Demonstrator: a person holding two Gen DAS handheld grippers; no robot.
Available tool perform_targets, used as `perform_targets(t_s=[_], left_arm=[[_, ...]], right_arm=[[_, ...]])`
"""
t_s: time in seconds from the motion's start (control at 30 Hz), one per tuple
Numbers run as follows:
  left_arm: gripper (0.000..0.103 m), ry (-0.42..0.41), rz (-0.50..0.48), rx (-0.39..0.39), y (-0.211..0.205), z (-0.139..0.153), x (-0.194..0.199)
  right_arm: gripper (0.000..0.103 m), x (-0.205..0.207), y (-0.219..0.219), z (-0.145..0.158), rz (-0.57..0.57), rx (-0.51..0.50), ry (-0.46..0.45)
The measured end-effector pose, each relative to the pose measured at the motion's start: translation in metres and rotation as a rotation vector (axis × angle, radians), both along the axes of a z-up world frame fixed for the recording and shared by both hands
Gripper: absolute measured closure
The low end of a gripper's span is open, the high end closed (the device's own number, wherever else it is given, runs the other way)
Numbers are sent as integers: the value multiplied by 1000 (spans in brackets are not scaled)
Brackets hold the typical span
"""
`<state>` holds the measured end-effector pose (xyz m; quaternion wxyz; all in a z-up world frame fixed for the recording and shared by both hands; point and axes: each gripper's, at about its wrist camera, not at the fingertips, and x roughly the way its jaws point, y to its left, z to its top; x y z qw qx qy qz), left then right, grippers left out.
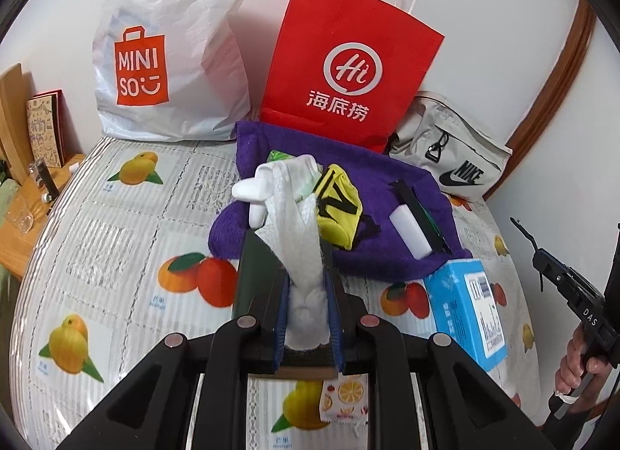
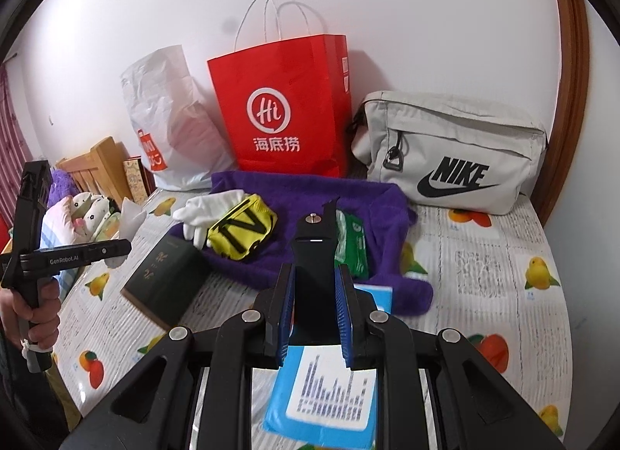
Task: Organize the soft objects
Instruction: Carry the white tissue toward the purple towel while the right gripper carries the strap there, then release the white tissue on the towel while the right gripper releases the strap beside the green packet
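My left gripper (image 1: pixel 308 275) is shut on a white textured cloth (image 1: pixel 298 233) that stands up out of its jaws. Beyond it a purple towel (image 1: pixel 387 256) lies on the bed with white gloves (image 1: pixel 252 194) and a yellow pouch with black letters (image 1: pixel 337 213) on it. My right gripper (image 2: pixel 314 268) is shut on a black bracket with a screw (image 2: pixel 314 241), held above the towel (image 2: pixel 294 186). A green packet (image 2: pixel 354 244) lies just right of the bracket. The gloves (image 2: pixel 205 210) and pouch (image 2: pixel 240 229) lie to its left. Each gripper shows in the other's view, left (image 2: pixel 128 244) and right (image 1: pixel 536 256).
A red paper bag (image 1: pixel 348 62), a white plastic shopping bag (image 1: pixel 166 43) and a grey sports bag (image 2: pixel 445 155) stand against the wall. A blue box (image 2: pixel 321 392) and a dark green book (image 2: pixel 166 279) lie on the fruit-print sheet (image 1: pixel 116 256). Wooden furniture (image 1: pixel 23 217) stands at the left.
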<state>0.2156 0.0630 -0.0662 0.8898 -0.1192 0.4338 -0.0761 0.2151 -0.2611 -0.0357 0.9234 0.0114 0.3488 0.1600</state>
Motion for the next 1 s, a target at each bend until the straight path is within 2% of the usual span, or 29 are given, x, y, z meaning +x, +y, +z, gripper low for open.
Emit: perform_targets(t_s=[0.57, 1.0], left_arm=[[85, -9, -22, 40, -10, 8, 55], [84, -3, -49, 47, -22, 5, 101]], right_arm=[[82, 62, -5, -2, -14, 5, -5], [82, 105, 2, -14, -8, -10, 30]])
